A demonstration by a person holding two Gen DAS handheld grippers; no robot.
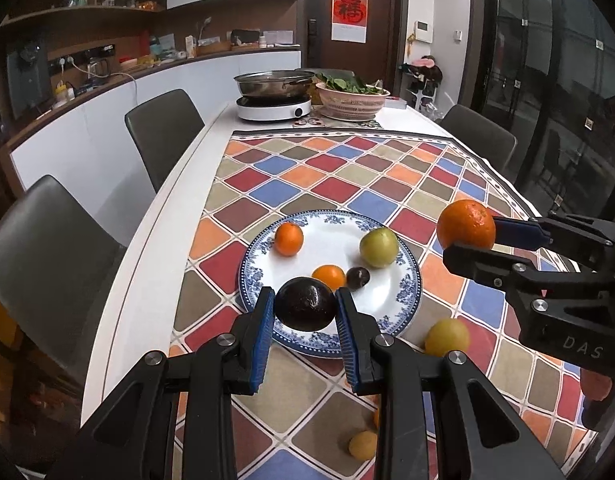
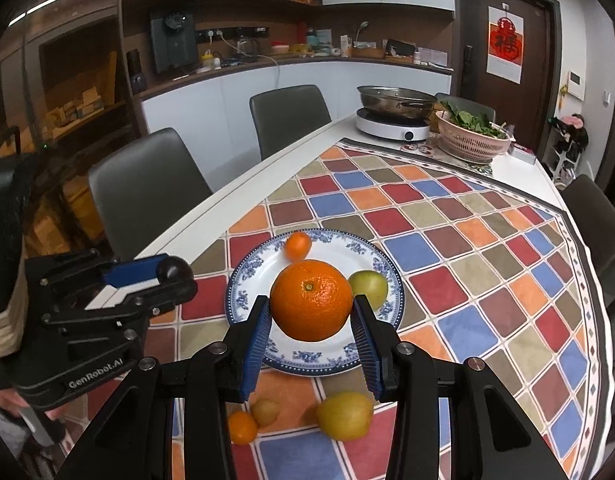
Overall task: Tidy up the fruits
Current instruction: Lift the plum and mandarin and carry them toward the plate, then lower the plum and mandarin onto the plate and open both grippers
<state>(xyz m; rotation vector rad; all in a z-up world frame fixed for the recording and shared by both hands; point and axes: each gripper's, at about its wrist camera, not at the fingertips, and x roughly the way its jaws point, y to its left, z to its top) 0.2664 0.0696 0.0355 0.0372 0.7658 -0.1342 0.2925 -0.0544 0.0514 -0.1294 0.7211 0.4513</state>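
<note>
My left gripper point(image 1: 305, 300) is shut on a dark avocado point(image 1: 305, 303) and holds it over the near rim of the blue-patterned white plate point(image 1: 407, 292). My right gripper point(image 2: 310, 312) is shut on a large orange point(image 2: 310, 300) and holds it above the plate point(image 2: 243, 280). The right gripper with the orange point(image 1: 466, 224) also shows at the right of the left wrist view. On the plate lie two small oranges point(image 1: 289, 238), a green fruit point(image 1: 378, 247) and a small dark fruit point(image 1: 357, 277). A yellow lemon point(image 1: 446, 337) and small citrus fruits point(image 1: 362, 445) lie on the cloth near me.
The table carries a colourful diamond-patterned cloth point(image 1: 371, 176). At the far end stand a hotpot on a white cooker point(image 1: 273, 110) and a pink basket of greens point(image 1: 351, 101). Grey chairs point(image 1: 163, 132) line the left side.
</note>
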